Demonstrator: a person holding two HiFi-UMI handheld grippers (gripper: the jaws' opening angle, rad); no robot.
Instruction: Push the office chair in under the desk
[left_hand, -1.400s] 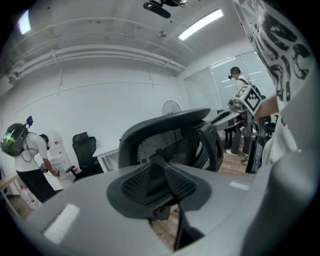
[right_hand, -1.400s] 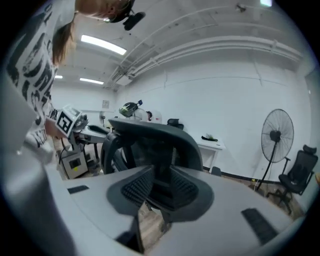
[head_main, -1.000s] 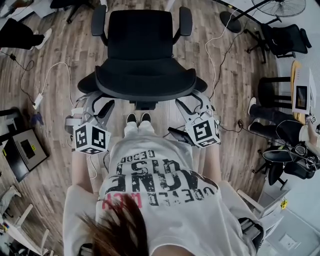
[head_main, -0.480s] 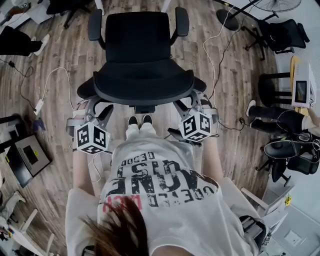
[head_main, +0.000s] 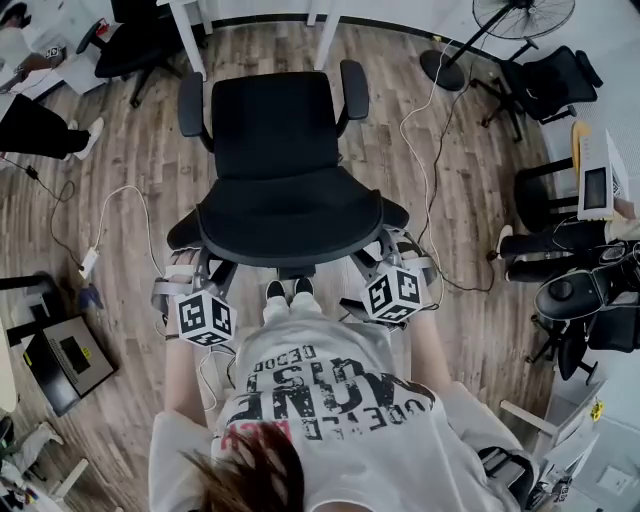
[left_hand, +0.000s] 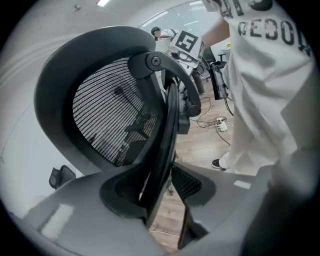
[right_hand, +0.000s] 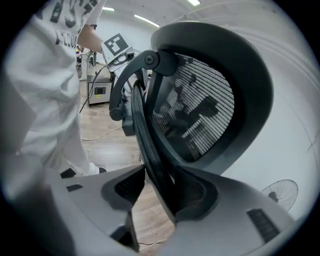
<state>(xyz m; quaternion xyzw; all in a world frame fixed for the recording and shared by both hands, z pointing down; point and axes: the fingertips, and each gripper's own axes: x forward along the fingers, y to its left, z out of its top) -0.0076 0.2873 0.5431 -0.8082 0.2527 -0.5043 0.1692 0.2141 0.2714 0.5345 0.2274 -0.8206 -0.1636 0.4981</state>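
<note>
The black office chair (head_main: 280, 130) stands in front of me on the wood floor, its mesh backrest (head_main: 290, 228) nearest to me. My left gripper (head_main: 185, 290) sits at the backrest's left edge and my right gripper (head_main: 402, 258) at its right edge. Their jaw tips are hidden under the backrest in the head view. In the left gripper view the backrest rim (left_hand: 167, 125) runs between the jaws of the left gripper (left_hand: 159, 176), which have just been closing and now touch it on both sides. The right gripper (right_hand: 159, 181) holds the rim (right_hand: 145, 130) the same way.
Two white desk legs (head_main: 190, 35) (head_main: 325, 28) rise at the far end beyond the chair. White cables (head_main: 420, 130) (head_main: 105, 210) trail on the floor at both sides. Other black chairs (head_main: 545, 85) (head_main: 130, 45), a fan (head_main: 520, 20) and a box (head_main: 65, 355) stand around.
Both grippers have sunk a little along the backrest's edges and rolled slightly. The head view has lifted, so the white desk legs beyond the chair now show.
</note>
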